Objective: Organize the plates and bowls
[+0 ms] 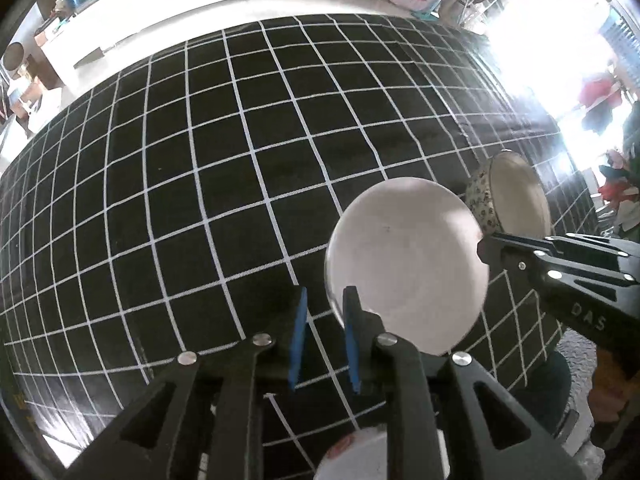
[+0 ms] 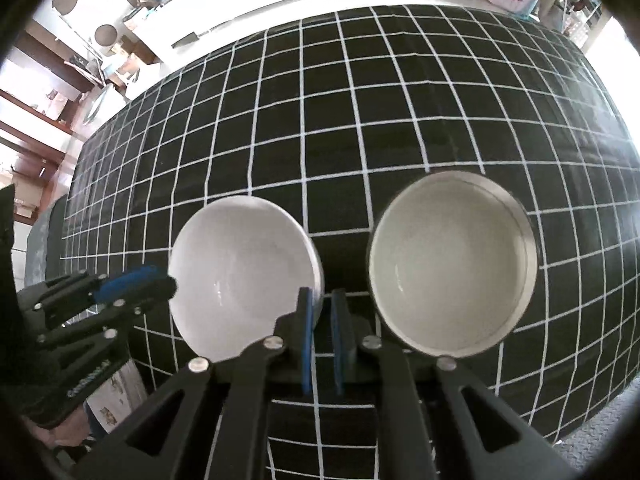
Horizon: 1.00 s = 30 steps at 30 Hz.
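Both grippers are pointed steeply down over the black cloth with white grid lines point(image 2: 280, 120). The right gripper point(image 2: 322, 316) is clamped almost closed on the 4 o'clock rim of the plain white round bowl point(image 2: 240, 272). The left gripper point(image 1: 326, 312) is held slightly parted, the bowl's 8 o'clock rim lying between its blue pads point(image 1: 299, 332); contact cannot be told. The flower-patterned ceramic bowl point(image 2: 452, 264) is seen at 3 o'clock of the white one, just beside it.
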Available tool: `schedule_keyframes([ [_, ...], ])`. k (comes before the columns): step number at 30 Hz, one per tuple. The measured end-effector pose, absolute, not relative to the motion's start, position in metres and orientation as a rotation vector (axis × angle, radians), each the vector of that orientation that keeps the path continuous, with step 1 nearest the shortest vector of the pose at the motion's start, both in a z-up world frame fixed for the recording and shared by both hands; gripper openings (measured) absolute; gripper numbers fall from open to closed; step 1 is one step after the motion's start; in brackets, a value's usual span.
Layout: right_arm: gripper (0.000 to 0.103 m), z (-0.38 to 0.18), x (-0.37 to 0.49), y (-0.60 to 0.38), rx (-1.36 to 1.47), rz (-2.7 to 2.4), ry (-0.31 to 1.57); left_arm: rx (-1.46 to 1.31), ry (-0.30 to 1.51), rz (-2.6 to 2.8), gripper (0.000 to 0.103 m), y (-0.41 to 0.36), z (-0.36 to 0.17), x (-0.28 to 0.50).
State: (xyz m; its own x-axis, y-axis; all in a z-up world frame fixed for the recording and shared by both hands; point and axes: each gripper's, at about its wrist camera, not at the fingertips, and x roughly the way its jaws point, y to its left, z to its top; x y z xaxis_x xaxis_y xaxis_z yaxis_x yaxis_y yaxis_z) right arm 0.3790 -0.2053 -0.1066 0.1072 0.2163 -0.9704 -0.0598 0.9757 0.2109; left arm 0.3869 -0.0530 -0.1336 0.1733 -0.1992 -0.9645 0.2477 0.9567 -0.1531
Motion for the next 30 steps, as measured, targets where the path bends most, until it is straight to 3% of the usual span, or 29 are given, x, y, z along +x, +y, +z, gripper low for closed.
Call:
schedule_keyframes([
  [8,0.012,-0.119,0.384,-0.201,0.121,0.209,1.480,0.089,1.369,-0.304,0.015,-0.063,-0.147,0.395],
  [11,0.012,-0.123,0.380,-0.198,0.100,0.223,1.483,0.104,1.373,-0.318,0.008,-0.067,-0.149,0.393],
  [30,0.012,-0.112,0.351,-0.153,0.028,0.245,1.491,0.132,1.394,-0.262,0.008,-0.029,-0.149,0.360],
])
